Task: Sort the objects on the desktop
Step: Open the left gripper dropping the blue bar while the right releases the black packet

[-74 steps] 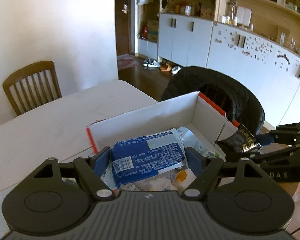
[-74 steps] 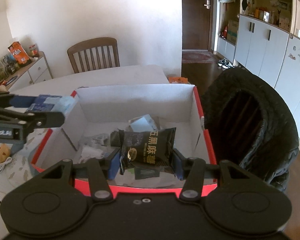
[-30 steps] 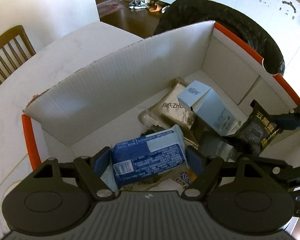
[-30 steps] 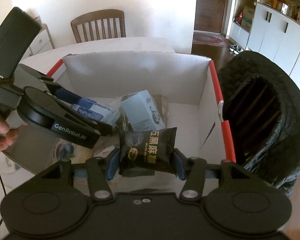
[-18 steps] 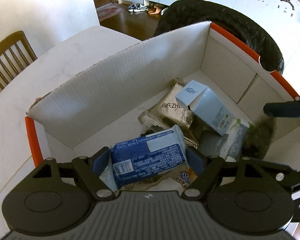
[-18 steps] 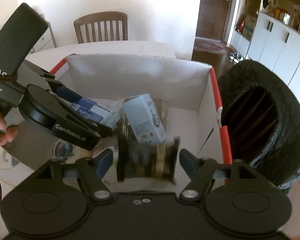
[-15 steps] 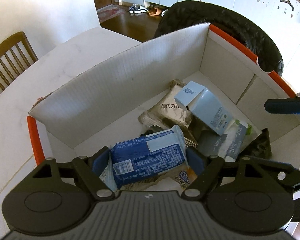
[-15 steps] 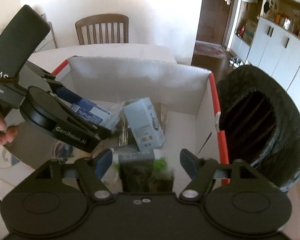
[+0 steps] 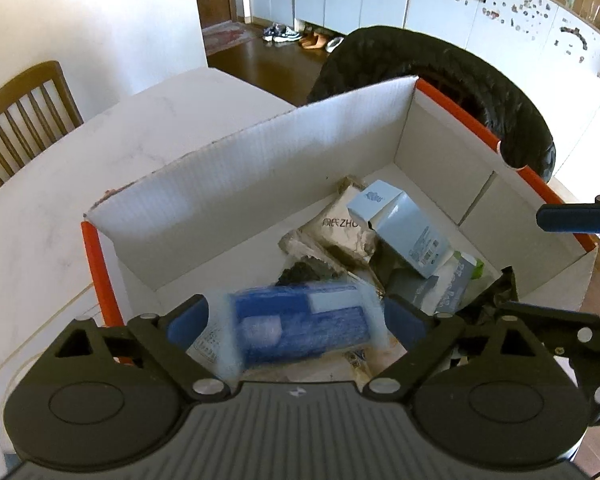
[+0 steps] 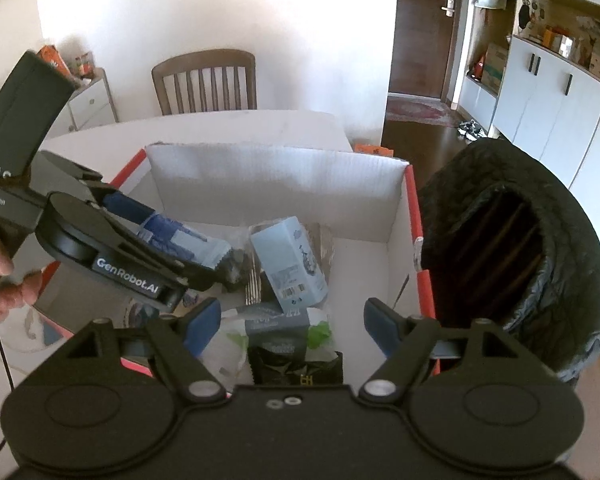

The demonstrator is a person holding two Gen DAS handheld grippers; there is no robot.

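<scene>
While both grippers hang over the white cardboard box [image 9: 260, 184], the left gripper [image 9: 296, 322] has its jaws spread, and the blue packet [image 9: 300, 328] between them is motion-blurred, so contact with the pads is unclear. The right gripper [image 10: 292, 320] is released and empty; the black snack bag [image 10: 296, 368] lies at the box's near edge beneath it. A pale blue carton [image 10: 288, 264] rests mid-box, and a black bin [image 10: 516, 248] stands beside the box's right wall.
</scene>
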